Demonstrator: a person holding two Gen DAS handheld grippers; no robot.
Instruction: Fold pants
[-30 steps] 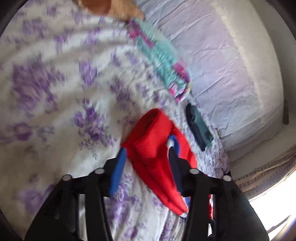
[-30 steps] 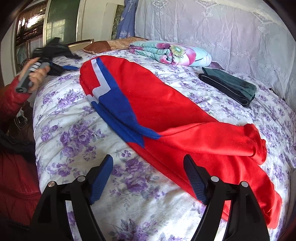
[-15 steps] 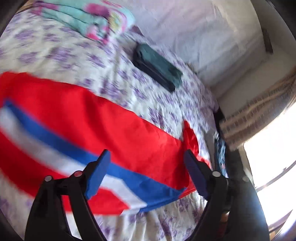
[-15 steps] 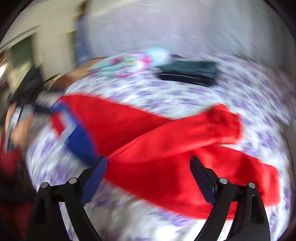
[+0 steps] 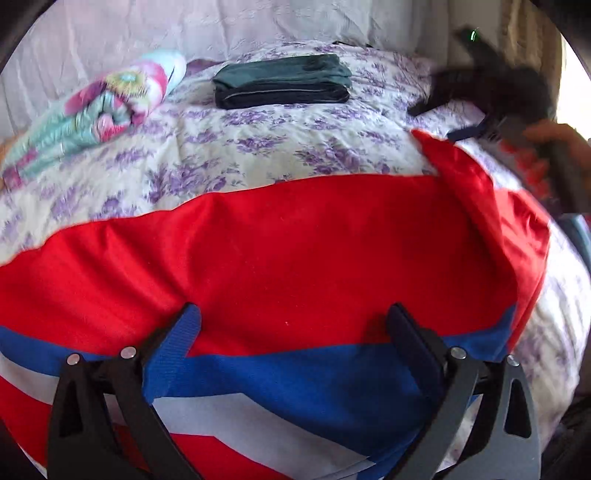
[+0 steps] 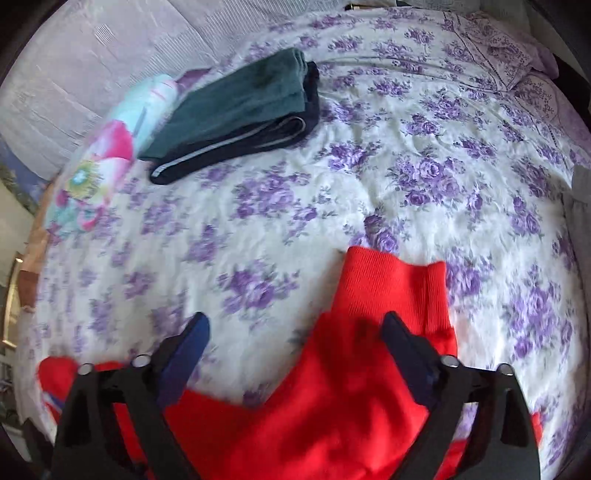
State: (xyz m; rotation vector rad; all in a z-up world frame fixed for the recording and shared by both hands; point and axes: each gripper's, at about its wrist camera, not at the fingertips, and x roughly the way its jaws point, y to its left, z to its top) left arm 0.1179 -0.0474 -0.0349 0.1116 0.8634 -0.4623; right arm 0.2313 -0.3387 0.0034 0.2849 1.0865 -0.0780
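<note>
Red pants with a blue and white side stripe lie spread across the floral bedspread. My left gripper is open and empty, hovering over the pants near the blue stripe. In the right wrist view the ribbed red leg cuffs lie on the bedspread. My right gripper is open and empty just above the leg ends, its right finger over the red cloth. The right gripper also shows blurred at the far right of the left wrist view.
A folded dark green and navy garment lies near the back of the bed, also in the right wrist view. A rolled colourful blanket lies to its left. A white lace-covered headboard stands behind.
My left gripper let go of the red cloth it held a second ago and opened. Both grippers swung round; the right one moved to the leg cuffs.
</note>
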